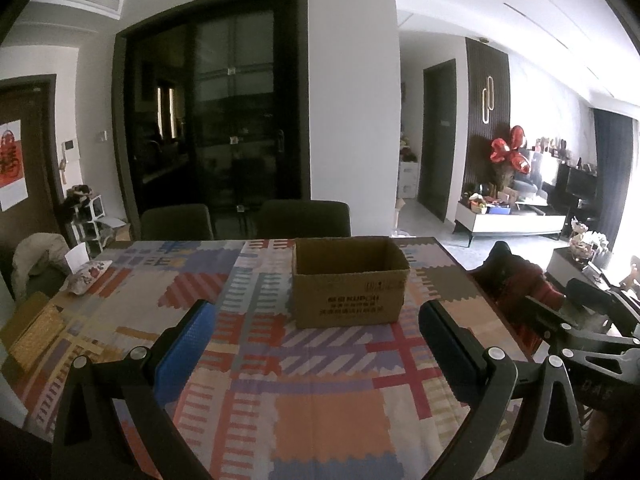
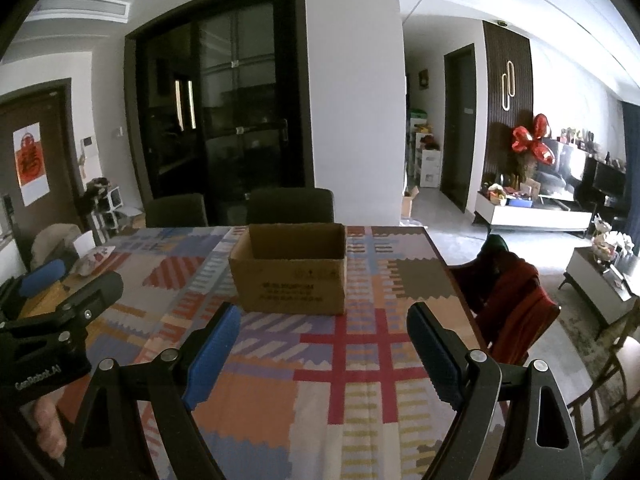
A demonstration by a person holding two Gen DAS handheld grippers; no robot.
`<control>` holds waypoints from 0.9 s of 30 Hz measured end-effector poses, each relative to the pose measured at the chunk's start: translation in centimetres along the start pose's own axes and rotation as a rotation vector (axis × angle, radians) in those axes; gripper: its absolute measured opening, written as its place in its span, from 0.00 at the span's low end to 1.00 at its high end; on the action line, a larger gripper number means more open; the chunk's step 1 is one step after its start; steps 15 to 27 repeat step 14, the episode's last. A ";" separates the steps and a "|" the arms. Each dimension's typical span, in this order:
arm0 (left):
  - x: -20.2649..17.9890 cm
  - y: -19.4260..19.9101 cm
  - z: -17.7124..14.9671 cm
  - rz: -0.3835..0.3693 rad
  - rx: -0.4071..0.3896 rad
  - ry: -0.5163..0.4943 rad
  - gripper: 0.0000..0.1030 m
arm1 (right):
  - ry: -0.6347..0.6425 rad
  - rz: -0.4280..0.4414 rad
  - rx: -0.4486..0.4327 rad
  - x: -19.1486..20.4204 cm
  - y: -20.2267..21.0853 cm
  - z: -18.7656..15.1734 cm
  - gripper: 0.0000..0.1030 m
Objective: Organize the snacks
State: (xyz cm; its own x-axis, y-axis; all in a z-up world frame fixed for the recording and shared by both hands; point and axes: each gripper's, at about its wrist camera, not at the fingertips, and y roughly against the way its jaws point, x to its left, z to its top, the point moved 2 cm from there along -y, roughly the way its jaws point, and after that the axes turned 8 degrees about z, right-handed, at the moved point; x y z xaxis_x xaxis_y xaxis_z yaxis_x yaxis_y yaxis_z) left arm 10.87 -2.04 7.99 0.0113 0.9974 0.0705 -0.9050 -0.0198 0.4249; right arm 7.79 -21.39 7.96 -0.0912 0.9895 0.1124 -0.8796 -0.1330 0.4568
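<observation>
An open brown cardboard box (image 1: 348,280) stands on the patterned tablecloth (image 1: 320,392) beyond both grippers; it also shows in the right wrist view (image 2: 292,270). Its inside looks empty as far as I can see. My left gripper (image 1: 318,344) is open and empty, held above the cloth in front of the box. My right gripper (image 2: 320,344) is open and empty, also in front of the box. A small patterned packet (image 1: 89,274) lies at the table's far left. No other snack shows.
A woven yellow box (image 1: 34,336) sits at the table's left edge. Two dark chairs (image 1: 304,218) stand behind the table. A chair with a red garment (image 2: 516,300) stands at the right side. The right gripper's body (image 1: 580,332) shows at the left view's right.
</observation>
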 end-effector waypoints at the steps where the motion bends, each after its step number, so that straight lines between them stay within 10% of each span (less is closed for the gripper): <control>1: 0.0 0.2 0.0 -0.001 -0.002 0.001 1.00 | -0.002 0.003 0.003 -0.1 0.0 0.0 0.83; 27: -0.4 1.0 0.1 0.016 -0.004 0.005 1.00 | 0.001 0.005 0.002 -0.1 0.3 -0.1 0.83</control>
